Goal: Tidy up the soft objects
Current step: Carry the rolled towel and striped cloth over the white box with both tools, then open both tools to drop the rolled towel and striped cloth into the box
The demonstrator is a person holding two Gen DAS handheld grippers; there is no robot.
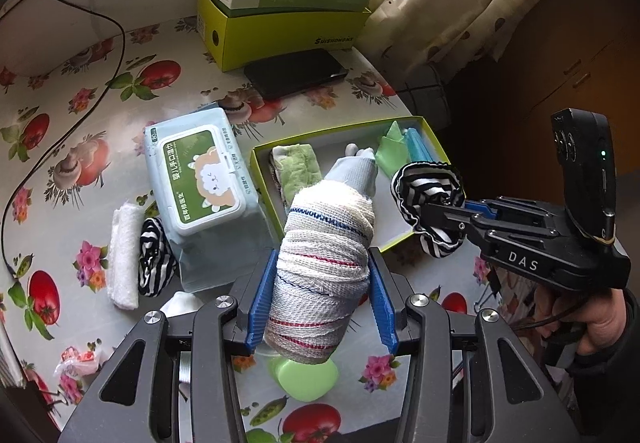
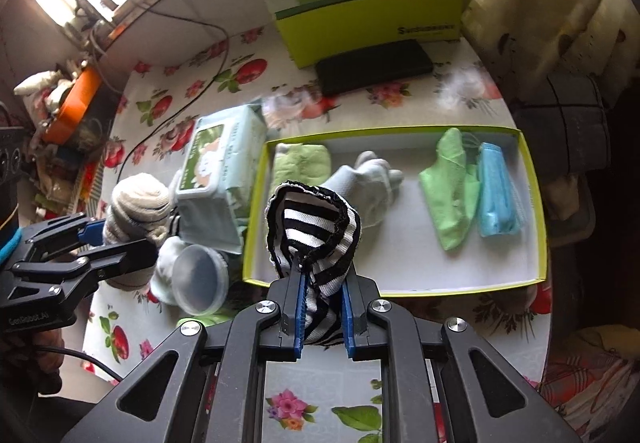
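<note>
My left gripper (image 1: 322, 275) is shut on a rolled white cloth with red and blue stripes (image 1: 324, 259), held above the table left of the shallow green-rimmed box (image 2: 532, 203); it also shows in the right wrist view (image 2: 136, 211). My right gripper (image 2: 322, 283) is shut on a black-and-white striped sock (image 2: 316, 231), held over the box's front left part; it shows in the left wrist view too (image 1: 430, 211). In the box lie a green folded cloth (image 2: 302, 163), a pale grey sock (image 2: 368, 179), a green cloth (image 2: 452, 187) and a blue item (image 2: 496, 195).
A wet-wipes pack (image 1: 200, 179) stands left of the box. A white rolled cloth (image 1: 124, 255) and another striped sock (image 1: 154, 259) lie beside it. A clear plastic lid (image 2: 200, 279), a green object (image 1: 304, 379), a black phone (image 1: 296, 71) and stacked green boxes (image 1: 280, 23) are on the table.
</note>
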